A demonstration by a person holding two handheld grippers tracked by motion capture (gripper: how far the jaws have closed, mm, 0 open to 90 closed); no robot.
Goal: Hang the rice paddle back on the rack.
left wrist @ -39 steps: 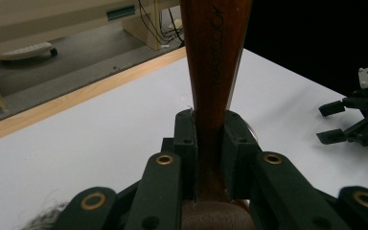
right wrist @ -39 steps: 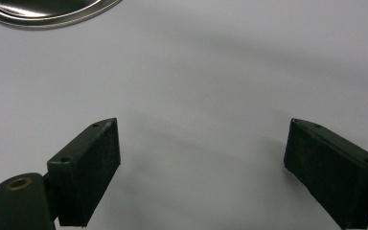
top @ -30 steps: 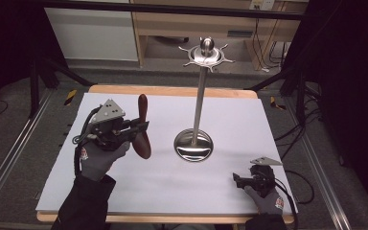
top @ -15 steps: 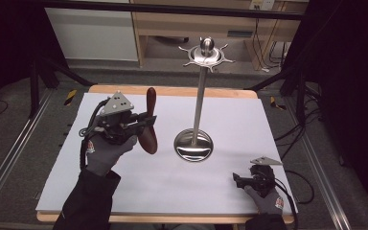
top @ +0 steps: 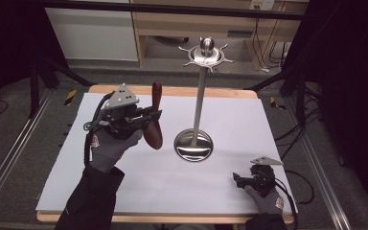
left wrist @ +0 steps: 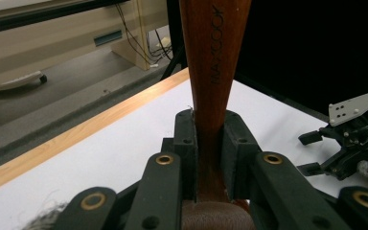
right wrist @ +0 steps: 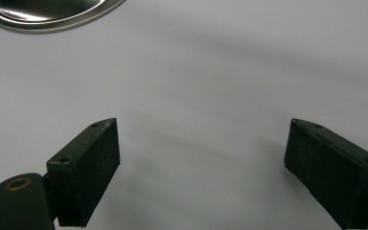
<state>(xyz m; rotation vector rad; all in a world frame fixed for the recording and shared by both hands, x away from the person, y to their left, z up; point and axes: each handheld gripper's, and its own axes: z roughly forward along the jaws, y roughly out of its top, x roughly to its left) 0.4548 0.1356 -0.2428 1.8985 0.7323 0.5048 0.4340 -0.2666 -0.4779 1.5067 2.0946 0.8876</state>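
The wooden spoon [top: 154, 117] is held up in the air over the left part of the white table [top: 139, 191]. Its handle end is pointed up and away, and its round bowl hangs low, near the table top. In the left gripper view, the spoon's handle [left wrist: 211, 72] is seen squeezed tight between the two black jaws, with letters stamped along the wood.

A second ago the spoon was leaned more to the left and held a bit farther left. Now it has been stood up straighter and carried a little to the right, nearer the metal stand [top: 199, 103]. So the spoon is probably being brought over to be hung on one of the hooks [top: 206, 53] at the top of the stand. It has not been raised that high yet, and a gap is left between spoon and pole.

The left gripper [top: 146, 117] is closed on the spoon. The right gripper [top: 237, 179] has been kept at the near right of the table, with its jaws wide apart and nothing between them. The stand's round base [right wrist: 43, 12] is seen beyond it.
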